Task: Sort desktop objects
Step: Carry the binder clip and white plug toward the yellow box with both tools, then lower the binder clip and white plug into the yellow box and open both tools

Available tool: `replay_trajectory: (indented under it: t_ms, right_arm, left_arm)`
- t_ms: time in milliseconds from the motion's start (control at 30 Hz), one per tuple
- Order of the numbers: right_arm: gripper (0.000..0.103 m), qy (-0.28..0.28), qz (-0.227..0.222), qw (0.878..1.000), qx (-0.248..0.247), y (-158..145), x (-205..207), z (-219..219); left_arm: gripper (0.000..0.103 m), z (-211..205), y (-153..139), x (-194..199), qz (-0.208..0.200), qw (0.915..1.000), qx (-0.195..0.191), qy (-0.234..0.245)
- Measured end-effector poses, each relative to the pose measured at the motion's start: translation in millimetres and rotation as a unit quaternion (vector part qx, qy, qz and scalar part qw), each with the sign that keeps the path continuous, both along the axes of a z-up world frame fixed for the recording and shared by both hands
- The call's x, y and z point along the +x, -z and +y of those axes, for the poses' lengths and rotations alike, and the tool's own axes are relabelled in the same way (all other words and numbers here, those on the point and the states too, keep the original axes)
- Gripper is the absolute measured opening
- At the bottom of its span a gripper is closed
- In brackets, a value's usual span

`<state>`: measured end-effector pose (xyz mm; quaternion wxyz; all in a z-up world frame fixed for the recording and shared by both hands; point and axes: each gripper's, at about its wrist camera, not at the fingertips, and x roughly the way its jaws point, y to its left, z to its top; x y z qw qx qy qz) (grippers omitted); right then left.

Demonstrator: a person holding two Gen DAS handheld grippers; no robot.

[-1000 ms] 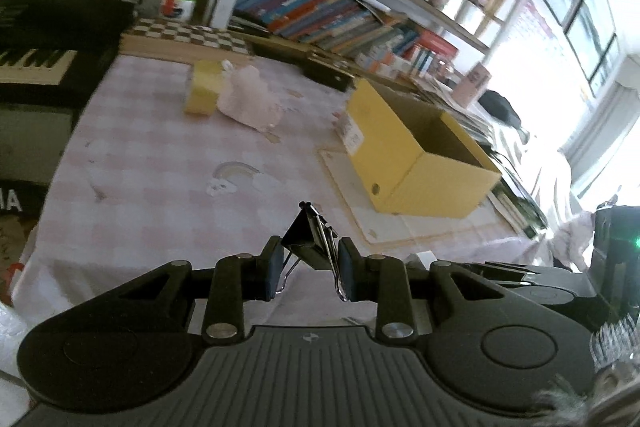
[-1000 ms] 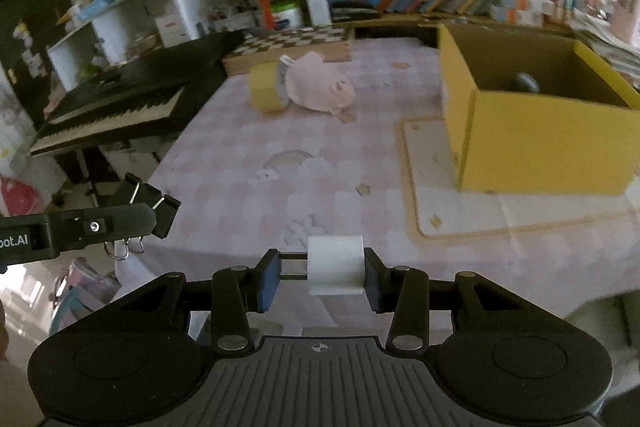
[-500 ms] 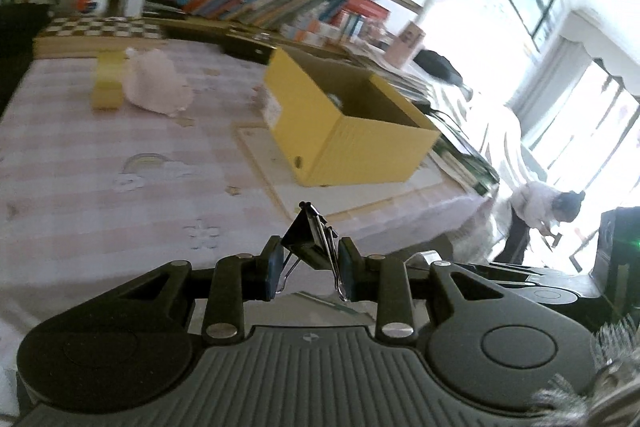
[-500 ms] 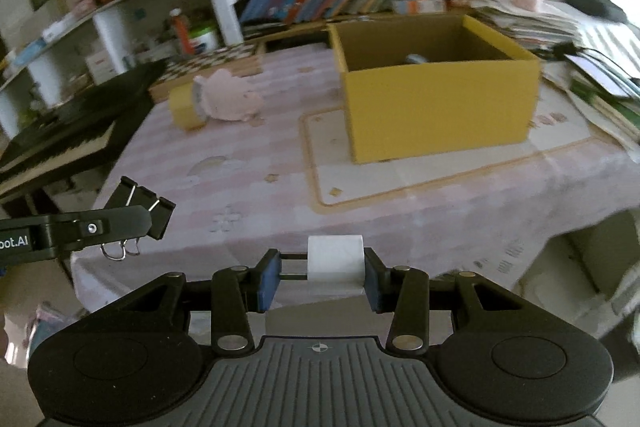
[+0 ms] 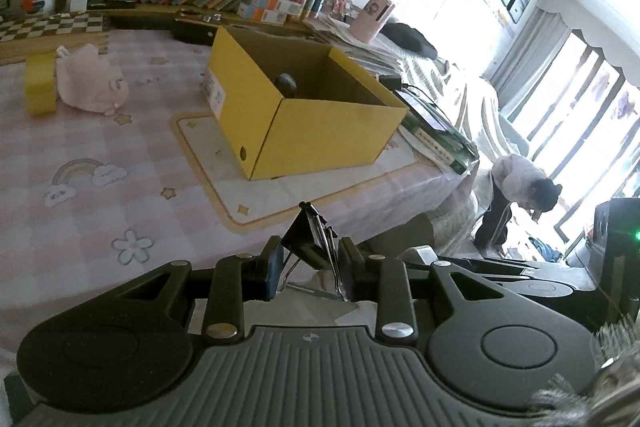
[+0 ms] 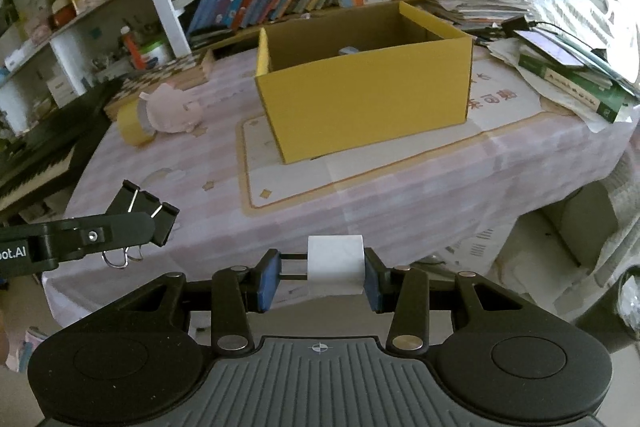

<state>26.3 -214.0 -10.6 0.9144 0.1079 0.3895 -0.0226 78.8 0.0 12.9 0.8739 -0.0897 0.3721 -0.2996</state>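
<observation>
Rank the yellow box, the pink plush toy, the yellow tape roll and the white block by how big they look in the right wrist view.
1. yellow box
2. pink plush toy
3. white block, held in the right gripper, close to the camera, so it looks about as big as the toy.
4. yellow tape roll

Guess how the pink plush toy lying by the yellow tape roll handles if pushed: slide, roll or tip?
The pink plush toy looks soft and squashy, so it would probably deform before moving. It lies on its side on the checked tablecloth, so dragging seems likelier than rolling. It appears to touch the yellow tape roll, which might get nudged.
</observation>
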Motion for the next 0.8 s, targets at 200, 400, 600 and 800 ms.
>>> replay_trajectory:
  t_ms: [200,400,600,800]
  right_arm:
    - [0.042,-0.007,0.002,1.000,0.000,-2.3,15.8,-23.2]
    - [0.042,-0.016,0.000,1.000,-0.001,-4.9,34.5,-50.7]
    - [0.042,-0.023,-0.007,1.000,-0.003,-9.6,54.2,-79.8]
    - [0.042,-0.038,-0.024,0.999,-0.006,-16.4,77.3,-107.1]
  left_arm:
    - [0.027,-25.3,-2.0,15.7,0.001,1.0000,0.000,-0.001]
    - [0.027,-54.2,-3.6,33.6,-0.001,1.0000,0.000,-0.005]
    - [0.027,-86.8,-6.5,50.8,-0.008,1.0000,0.001,-0.004]
    - [0.027,-114.9,-13.4,69.4,-0.023,0.9996,0.004,-0.017]
